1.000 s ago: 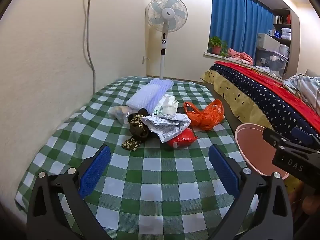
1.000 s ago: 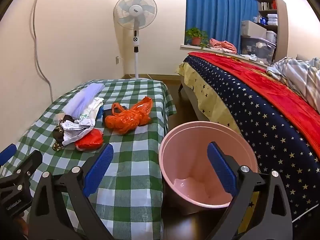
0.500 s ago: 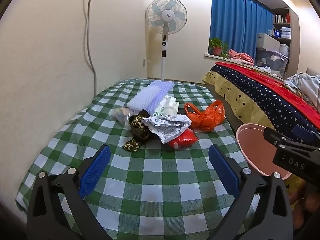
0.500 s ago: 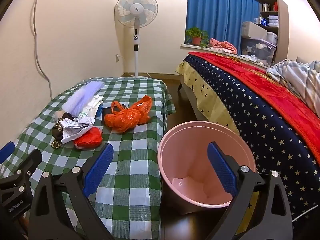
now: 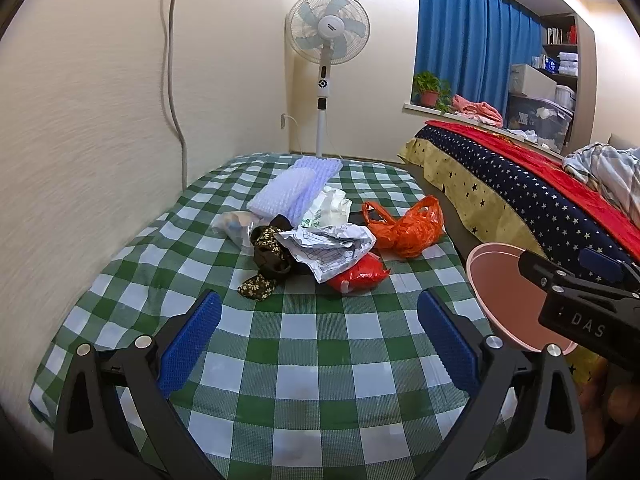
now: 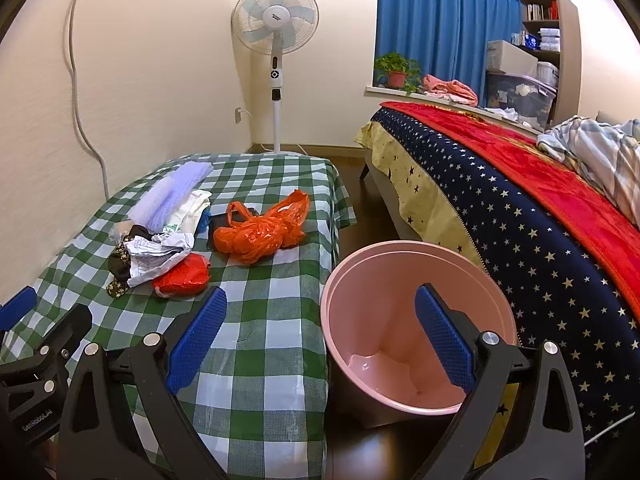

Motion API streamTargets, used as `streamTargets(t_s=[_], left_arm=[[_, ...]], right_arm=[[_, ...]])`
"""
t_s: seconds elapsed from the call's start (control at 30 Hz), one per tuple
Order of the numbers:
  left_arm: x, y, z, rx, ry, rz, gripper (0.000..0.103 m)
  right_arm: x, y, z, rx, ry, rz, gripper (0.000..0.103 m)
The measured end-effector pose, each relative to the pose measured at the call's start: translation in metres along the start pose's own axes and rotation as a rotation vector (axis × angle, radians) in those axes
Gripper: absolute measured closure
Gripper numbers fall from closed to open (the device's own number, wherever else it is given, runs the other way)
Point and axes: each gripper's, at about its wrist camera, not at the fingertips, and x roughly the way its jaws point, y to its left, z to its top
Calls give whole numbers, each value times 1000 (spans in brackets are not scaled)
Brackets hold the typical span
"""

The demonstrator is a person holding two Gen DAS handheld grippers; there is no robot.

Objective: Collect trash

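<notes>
Only the right wrist view shows inside the pink bin [image 6: 400,280]; both jaws wide open, empty.

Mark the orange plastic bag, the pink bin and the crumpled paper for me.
orange plastic bag [image 6: 260,236], right wrist view, on its bunched middle.
pink bin [image 6: 404,264], right wrist view, on its far inner wall.
crumpled paper [image 5: 328,246], left wrist view, on its top sheet.
</notes>
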Motion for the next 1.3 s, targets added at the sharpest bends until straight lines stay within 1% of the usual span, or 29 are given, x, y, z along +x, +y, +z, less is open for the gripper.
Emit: streamTargets(t_s=[0.9, 1.13, 1.27, 1.3], left_arm=[[3, 1, -2, -1, 11, 2, 8], [3, 2, -3, -4, 13, 3, 8], [6, 3, -4, -2, 16, 14, 8], [7, 5, -4, -7, 20, 17, 11]], right_arm=[[3, -1, 0, 21, 8, 4, 9], [4, -5, 3, 49, 12, 21, 10], [9, -7, 4, 69, 24, 46, 23], [11, -6, 4, 72, 27, 52, 28]])
